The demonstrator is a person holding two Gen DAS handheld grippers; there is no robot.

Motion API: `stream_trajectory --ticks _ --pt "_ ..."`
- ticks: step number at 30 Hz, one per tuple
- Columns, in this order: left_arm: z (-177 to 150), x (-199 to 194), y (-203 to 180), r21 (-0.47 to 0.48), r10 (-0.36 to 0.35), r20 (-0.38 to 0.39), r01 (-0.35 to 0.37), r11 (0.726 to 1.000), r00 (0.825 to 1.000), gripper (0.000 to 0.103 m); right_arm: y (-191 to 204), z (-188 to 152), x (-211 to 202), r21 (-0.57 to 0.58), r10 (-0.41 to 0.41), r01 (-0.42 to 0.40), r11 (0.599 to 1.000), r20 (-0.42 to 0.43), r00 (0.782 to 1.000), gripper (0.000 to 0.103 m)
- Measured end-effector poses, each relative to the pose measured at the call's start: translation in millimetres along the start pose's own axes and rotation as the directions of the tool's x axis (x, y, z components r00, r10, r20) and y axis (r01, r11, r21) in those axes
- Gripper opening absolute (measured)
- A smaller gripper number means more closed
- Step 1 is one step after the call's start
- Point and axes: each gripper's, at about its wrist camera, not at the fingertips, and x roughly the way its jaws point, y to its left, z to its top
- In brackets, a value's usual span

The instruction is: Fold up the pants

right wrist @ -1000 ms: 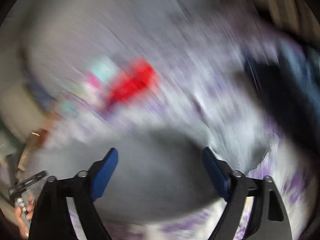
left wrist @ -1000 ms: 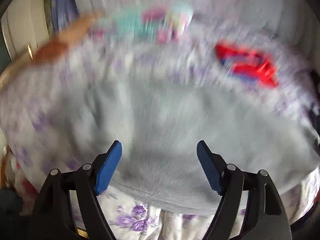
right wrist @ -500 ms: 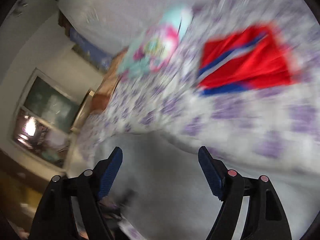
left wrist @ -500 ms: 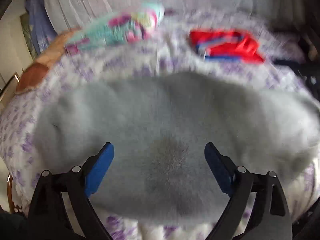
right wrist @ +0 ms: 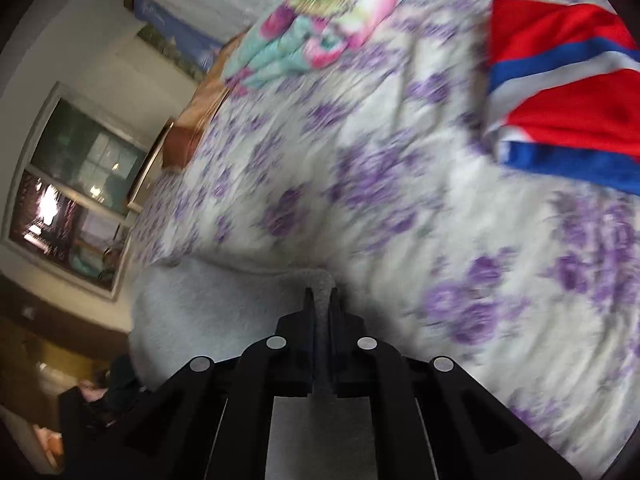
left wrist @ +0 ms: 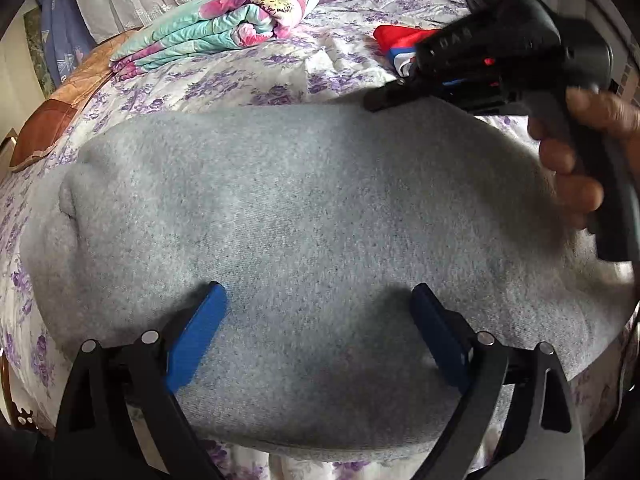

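Grey fleece pants (left wrist: 304, 208) lie spread across a bed with a purple-flowered sheet (left wrist: 224, 80). My left gripper (left wrist: 320, 320) is open, its blue pads just above the near part of the pants. My right gripper (right wrist: 321, 300) is shut on the far edge of the grey pants (right wrist: 224, 312). It also shows in the left wrist view (left wrist: 376, 100), held by a hand at the far right edge of the pants.
A folded floral quilt (left wrist: 224, 28) lies at the back of the bed. A red, white and blue garment (right wrist: 568, 92) lies at the back right. A brown pillow (left wrist: 52, 120) sits at the left edge. A window (right wrist: 76, 184) is beyond the bed.
My right gripper was open and has shut on the far edge of the pants. My left gripper stayed open and has moved lower over the pants.
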Motion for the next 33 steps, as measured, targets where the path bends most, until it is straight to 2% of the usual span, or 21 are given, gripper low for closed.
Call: stream_trajectory --ticks 1,3,5,9,11,12,13,15,16,17,20,21,23,26,27,28,29,30,31,32,33 --pt "-1 0 0 0.001 0.001 0.002 -0.001 1.000 1.000 0.091 -4 -1 -7 -0.003 -0.087 0.087 0.996 0.075 0.993 0.005" --pt "-2 0 -1 0.004 0.008 0.004 -0.008 1.000 1.000 0.091 -16 -2 -31 0.037 -0.248 0.246 0.969 0.222 0.943 0.008" --pt "-2 0 -1 0.007 0.010 0.003 -0.010 1.000 1.000 0.091 -30 -4 -54 0.110 -0.096 0.071 0.991 0.241 0.966 0.008" --pt "3 -12 3 -0.013 0.015 0.021 -0.014 1.000 1.000 0.090 34 -27 -60 -0.081 0.112 -0.100 0.992 0.159 0.981 0.009" --pt "4 -18 6 -0.024 0.025 0.037 -0.024 0.999 0.999 0.090 48 -48 -34 -0.112 0.031 -0.020 0.994 0.100 0.995 0.013" --pt "4 -13 11 -0.039 0.028 0.006 -0.028 0.999 1.000 0.090 32 -55 -10 -0.062 -0.068 0.071 0.996 0.056 0.996 0.000" --pt "3 -7 14 -0.048 0.018 -0.020 -0.019 0.999 1.000 0.090 11 -58 3 -0.017 -0.081 0.082 0.996 0.031 0.996 0.000" --pt "-1 -4 12 -0.023 0.032 -0.014 -0.033 0.999 0.999 0.090 -23 -58 -5 0.129 0.092 -0.102 0.986 0.081 0.992 0.000" --pt "-2 -6 11 -0.018 0.044 -0.012 -0.044 0.999 0.999 0.090 -23 -59 -28 0.148 0.041 -0.062 0.987 0.142 0.989 0.001" --pt "-2 -8 11 -0.020 0.043 -0.008 -0.043 0.999 0.999 0.090 -13 -65 -60 0.092 -0.040 0.018 0.996 0.240 0.970 0.012" --pt "-2 -16 16 -0.046 0.005 -0.001 -0.005 0.999 1.000 0.090 -1 -113 -146 0.042 -0.154 0.151 0.988 0.427 0.891 0.076" --pt "-1 -21 17 -0.051 -0.009 0.009 0.010 0.999 1.000 0.090 -4 -131 -168 0.059 -0.174 0.165 0.984 0.465 0.868 0.081" --pt "-3 -30 16 -0.052 -0.033 0.033 0.034 0.998 0.999 0.090 -23 -175 -218 0.141 -0.280 0.242 0.960 0.520 0.807 0.081" --pt "-5 -38 2 -0.022 -0.052 0.076 0.053 0.998 0.996 0.092 -66 -222 -263 0.275 -0.405 0.303 0.912 0.495 0.769 0.081" --pt "-6 -30 -3 -0.011 -0.055 0.048 0.056 0.998 0.997 0.094 -92 -230 -265 0.339 -0.460 0.330 0.881 0.452 0.764 0.068" --pt "-6 -12 -6 -0.013 -0.041 -0.013 0.041 0.999 0.999 0.096 -133 -242 -260 0.417 -0.463 0.300 0.858 0.376 0.803 0.052" --pt "-7 -4 -6 -0.017 -0.035 -0.037 0.035 0.999 0.999 0.097 -152 -251 -261 0.459 -0.429 0.232 0.858 0.390 0.814 0.013" --pt "-7 -1 -8 -0.014 -0.021 -0.024 0.021 1.000 0.999 0.098 -163 -266 -278 0.513 -0.417 0.166 0.842 0.425 0.803 0.009" --pt "-6 -4 -10 -0.008 -0.004 -0.016 0.004 1.000 1.000 0.098 -164 -273 -289 0.524 -0.374 0.098 0.846 0.452 0.810 0.013" --pt "-5 -8 -10 -0.021 -0.007 -0.016 0.007 1.000 1.000 0.097 -162 -281 -301 0.510 -0.334 0.040 0.859 0.502 0.798 0.038" --pt "-5 -11 -7 -0.038 -0.023 -0.014 0.023 0.999 1.000 0.097 -155 -288 -311 0.502 -0.342 0.033 0.864 0.537 0.771 0.077"
